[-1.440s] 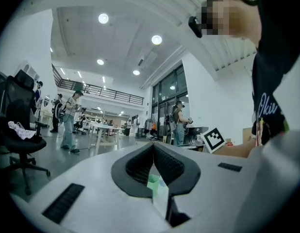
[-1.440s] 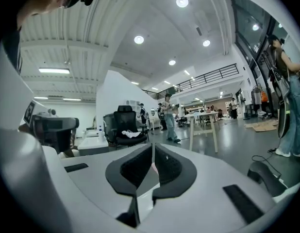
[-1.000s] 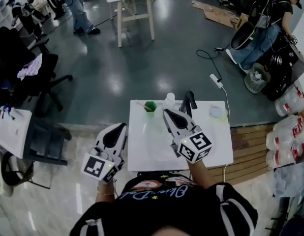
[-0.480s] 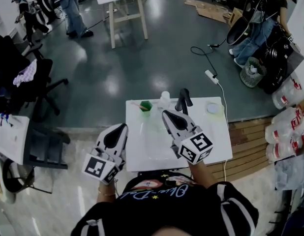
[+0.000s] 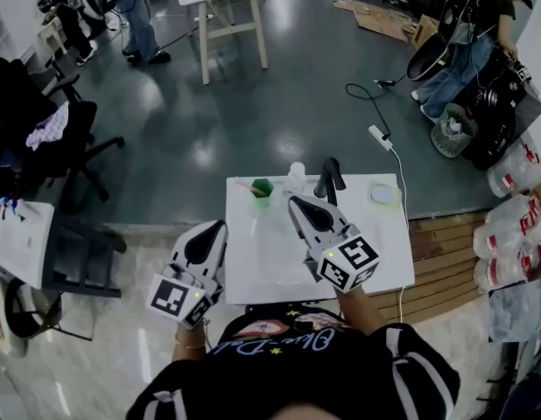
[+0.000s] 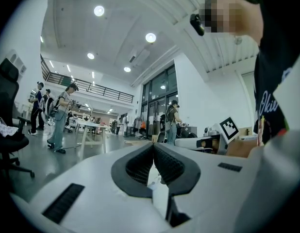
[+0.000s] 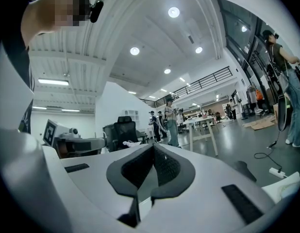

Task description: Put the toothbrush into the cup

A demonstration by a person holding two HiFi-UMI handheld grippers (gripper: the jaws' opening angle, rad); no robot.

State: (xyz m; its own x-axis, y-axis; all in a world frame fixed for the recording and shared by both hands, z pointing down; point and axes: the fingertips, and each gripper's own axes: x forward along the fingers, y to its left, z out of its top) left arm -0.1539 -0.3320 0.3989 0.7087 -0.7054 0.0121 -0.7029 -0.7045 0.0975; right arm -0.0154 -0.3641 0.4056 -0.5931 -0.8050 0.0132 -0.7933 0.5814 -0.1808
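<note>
Holding one tool in each hand, the person stands at the near edge of the white surface [image 5: 375, 269]. The left hand-held gripper [image 5: 216, 227] hangs just off the surface's left edge, above the floor [image 5: 253, 103]. In its own view the left hand-held gripper [image 6: 153, 148] is clenched, the ribbed pads meeting at the tip with nothing between them. The right hand-held gripper [image 5: 295, 201] is over the middle of the surface and points toward the far edge. Its own view shows the right hand-held gripper [image 7: 153, 147] clenched too, pads together and empty.

The green cup [image 5: 263, 188] stands upright near the far left corner of the surface, well apart from both tools. The toothbrush [image 5: 247, 185] shows as a thin stick slanting out to the left from the cup's rim. It is too small to tell whether its end sits inside. A clear bottle [image 5: 295, 176] stands just right of the cup, with a black curved fixture [image 5: 330, 177] beside that. A pale round disc [image 5: 383, 195] lies near the far right corner.
</note>
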